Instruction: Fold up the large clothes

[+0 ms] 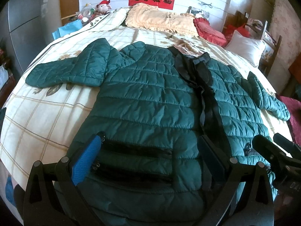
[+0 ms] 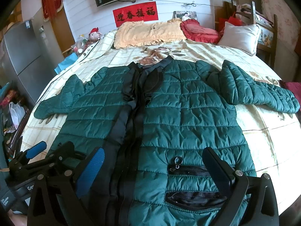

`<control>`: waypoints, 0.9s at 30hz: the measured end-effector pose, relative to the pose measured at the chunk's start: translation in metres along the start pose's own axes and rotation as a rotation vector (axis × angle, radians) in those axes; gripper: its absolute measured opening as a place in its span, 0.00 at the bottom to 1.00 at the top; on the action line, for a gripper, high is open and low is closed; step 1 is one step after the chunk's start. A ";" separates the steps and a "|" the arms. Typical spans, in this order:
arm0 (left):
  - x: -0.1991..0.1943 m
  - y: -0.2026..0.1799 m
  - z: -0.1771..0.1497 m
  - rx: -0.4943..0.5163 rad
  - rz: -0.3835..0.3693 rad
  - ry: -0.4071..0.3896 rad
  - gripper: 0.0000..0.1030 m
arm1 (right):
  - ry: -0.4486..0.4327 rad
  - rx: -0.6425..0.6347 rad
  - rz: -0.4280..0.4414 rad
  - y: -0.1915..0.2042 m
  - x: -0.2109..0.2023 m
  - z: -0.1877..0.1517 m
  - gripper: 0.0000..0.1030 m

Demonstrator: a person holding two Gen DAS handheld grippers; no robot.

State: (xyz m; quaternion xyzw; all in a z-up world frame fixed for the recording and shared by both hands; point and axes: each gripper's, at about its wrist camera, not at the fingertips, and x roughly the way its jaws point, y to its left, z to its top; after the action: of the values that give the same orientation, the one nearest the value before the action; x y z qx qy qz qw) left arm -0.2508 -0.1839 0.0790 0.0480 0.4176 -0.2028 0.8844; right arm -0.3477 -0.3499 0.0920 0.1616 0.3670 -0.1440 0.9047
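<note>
Both of my grippers hang spread wide over the hem end of the green quilted puffer jacket point(image 1: 150, 101), gripping nothing: my left gripper point(image 1: 150, 154) straddles the left front panel's black zip pocket point(image 1: 135, 150), and my right gripper point(image 2: 154, 162) frames the right panel's zip pocket point(image 2: 190, 169), though I cannot tell whether either touches the fabric. Each carries a blue textured pad point(image 1: 84, 162) on one finger. Glossy and puffy, the jacket lies face up with sleeves spread on the cream checked floral bedspread point(image 1: 47, 116), black placket point(image 2: 131, 116) down its middle.
</note>
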 end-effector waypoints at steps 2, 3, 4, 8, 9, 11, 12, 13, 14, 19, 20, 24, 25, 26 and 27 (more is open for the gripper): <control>0.001 0.001 0.001 0.000 0.002 0.002 0.99 | 0.006 0.000 0.002 0.001 0.002 0.001 1.00; 0.001 0.001 0.000 -0.001 0.002 0.002 0.99 | 0.007 0.001 0.002 0.001 0.002 0.001 1.00; 0.001 0.001 0.000 -0.001 0.002 0.003 0.99 | 0.009 0.001 0.002 0.001 0.003 0.001 1.00; 0.003 0.001 0.000 0.001 0.006 0.005 0.99 | 0.015 -0.002 0.002 0.002 0.004 0.002 1.00; 0.003 0.001 0.000 0.001 0.006 0.004 0.99 | 0.017 -0.002 0.003 0.002 0.004 0.002 1.00; 0.004 0.002 0.000 -0.001 0.005 0.007 0.99 | 0.021 0.002 0.003 0.003 0.005 0.002 1.00; 0.005 0.002 -0.001 -0.002 0.004 0.008 0.99 | 0.024 0.004 0.003 0.003 0.006 0.002 1.00; 0.006 0.002 -0.001 -0.003 0.004 0.009 0.99 | 0.030 0.005 0.005 0.003 0.006 0.003 1.00; 0.007 0.003 -0.001 -0.003 0.005 0.010 0.99 | 0.034 0.005 0.007 0.003 0.007 0.003 1.00; 0.009 0.003 -0.002 -0.007 0.009 0.013 0.99 | 0.031 0.000 0.006 0.003 0.008 0.002 1.00; 0.009 0.003 -0.002 -0.008 0.010 0.013 0.99 | 0.029 0.000 0.005 0.003 0.008 0.002 1.00; 0.009 0.003 -0.002 -0.008 0.012 0.012 0.99 | 0.035 0.005 0.006 0.003 0.008 0.002 1.00; 0.009 0.003 -0.002 -0.008 0.012 0.012 0.99 | 0.035 0.005 0.005 0.003 0.009 0.002 1.00; 0.009 0.004 -0.002 -0.008 0.012 0.012 0.99 | 0.035 0.004 0.005 0.004 0.010 0.002 1.00; 0.009 0.004 -0.002 -0.008 0.012 0.012 0.99 | 0.036 0.002 0.005 0.004 0.011 0.003 1.00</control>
State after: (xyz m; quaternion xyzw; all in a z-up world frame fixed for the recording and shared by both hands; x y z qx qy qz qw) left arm -0.2456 -0.1830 0.0704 0.0481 0.4234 -0.1954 0.8833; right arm -0.3372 -0.3490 0.0871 0.1662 0.3824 -0.1391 0.8982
